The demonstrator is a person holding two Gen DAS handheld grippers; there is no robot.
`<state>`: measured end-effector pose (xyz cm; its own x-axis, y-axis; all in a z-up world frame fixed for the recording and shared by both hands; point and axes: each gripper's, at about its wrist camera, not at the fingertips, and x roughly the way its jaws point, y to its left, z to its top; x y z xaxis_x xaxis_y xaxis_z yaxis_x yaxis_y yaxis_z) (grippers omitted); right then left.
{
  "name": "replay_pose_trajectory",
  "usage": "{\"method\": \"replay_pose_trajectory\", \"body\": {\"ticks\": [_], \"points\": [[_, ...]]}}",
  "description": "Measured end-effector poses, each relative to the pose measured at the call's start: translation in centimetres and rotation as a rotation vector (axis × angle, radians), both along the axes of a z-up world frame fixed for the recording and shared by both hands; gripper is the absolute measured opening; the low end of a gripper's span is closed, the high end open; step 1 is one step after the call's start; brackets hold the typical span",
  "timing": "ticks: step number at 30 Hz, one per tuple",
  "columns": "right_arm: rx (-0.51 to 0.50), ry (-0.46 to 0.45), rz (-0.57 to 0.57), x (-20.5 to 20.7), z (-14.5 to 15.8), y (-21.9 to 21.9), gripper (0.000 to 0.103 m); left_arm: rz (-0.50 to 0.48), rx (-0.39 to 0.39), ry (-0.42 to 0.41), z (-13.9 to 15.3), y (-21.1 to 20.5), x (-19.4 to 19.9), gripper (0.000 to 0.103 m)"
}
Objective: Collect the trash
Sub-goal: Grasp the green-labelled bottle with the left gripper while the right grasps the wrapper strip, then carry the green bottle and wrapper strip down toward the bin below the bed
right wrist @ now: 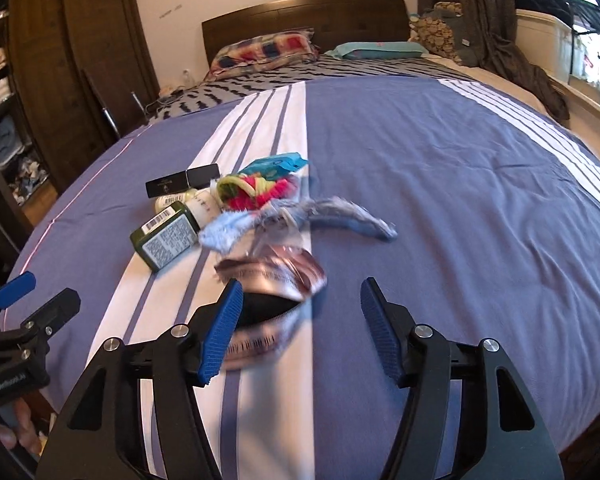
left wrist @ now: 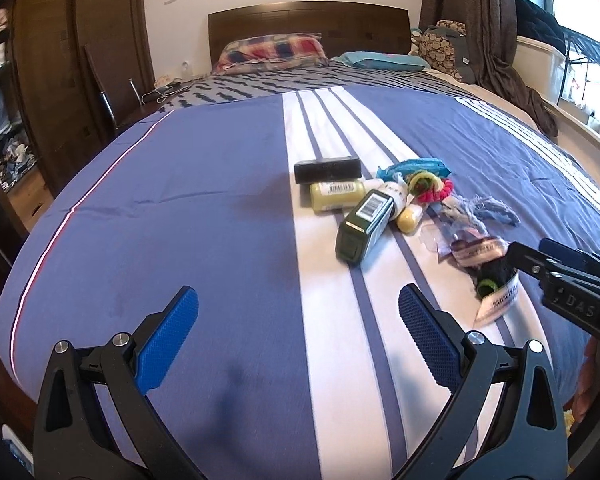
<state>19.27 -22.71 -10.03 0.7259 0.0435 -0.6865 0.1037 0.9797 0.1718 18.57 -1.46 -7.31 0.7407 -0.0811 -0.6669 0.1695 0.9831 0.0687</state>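
A pile of small items lies on the blue striped bed cover (left wrist: 180,200): a black box (left wrist: 327,170), a yellow-green bottle (left wrist: 336,196), a dark green box (left wrist: 364,226), a blue wrapper (left wrist: 414,167), colourful hair ties (left wrist: 430,188) and frayed blue cloth (left wrist: 484,212). Nearest me is a crumpled shiny wrapper (right wrist: 276,274) over a black object (right wrist: 268,308). My right gripper (right wrist: 302,292) stands open around this wrapper, its left finger close beside it. My left gripper (left wrist: 298,300) is open over bare cover, short of the pile. The right gripper (left wrist: 540,254) also shows in the left wrist view.
A checked pillow (left wrist: 272,50) and a teal pillow (left wrist: 384,60) lie by the wooden headboard (left wrist: 308,20). A dark wardrobe (left wrist: 76,60) stands left of the bed. Brown curtains (left wrist: 484,20) and a window ledge run along the right. A hand (right wrist: 16,432) holds the left gripper.
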Motion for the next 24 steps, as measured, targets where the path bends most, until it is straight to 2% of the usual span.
{"method": "replay_pose_trajectory", "body": {"ticks": [8, 9, 11, 12, 13, 14, 20, 24], "points": [[0.103, 0.04, 0.008, 2.3, -1.5, -1.3, 0.059, -0.021, 0.008, 0.027, -1.0, -0.5, 2.3, 0.09], [0.116, 0.041, 0.014, 2.4, -1.6, -1.4, 0.055, -0.026, 0.007, 0.031, -1.1, -0.7, 2.6, 0.089], [0.15, 0.032, 0.045, 2.6, -1.5, -1.4, 0.029, -0.036, 0.004, 0.039, -1.4, -1.1, 3.1, 0.086], [0.143, 0.025, 0.045, 2.5, -1.3, -1.3, 0.023, -0.041, 0.002, 0.042, -1.6, -1.3, 3.4, 0.084], [0.117, 0.015, 0.039, 2.4, -1.0, -1.2, 0.013, -0.047, 0.0, 0.045, -1.7, -1.4, 3.6, 0.083], [0.101, 0.01, 0.038, 2.4, -0.8, -1.2, 0.009, -0.058, -0.003, 0.049, -1.8, -1.7, 3.8, 0.082], [0.105, -0.016, 0.05, 2.1, 0.0, -1.7, 0.004, -0.103, -0.022, 0.059, -2.2, -3.1, 5.6, 0.079], [0.092, -0.072, 0.031, 1.5, 2.2, -2.9, 0.004, -0.113, -0.013, 0.078, -2.9, -3.9, 7.4, 0.067]]}}
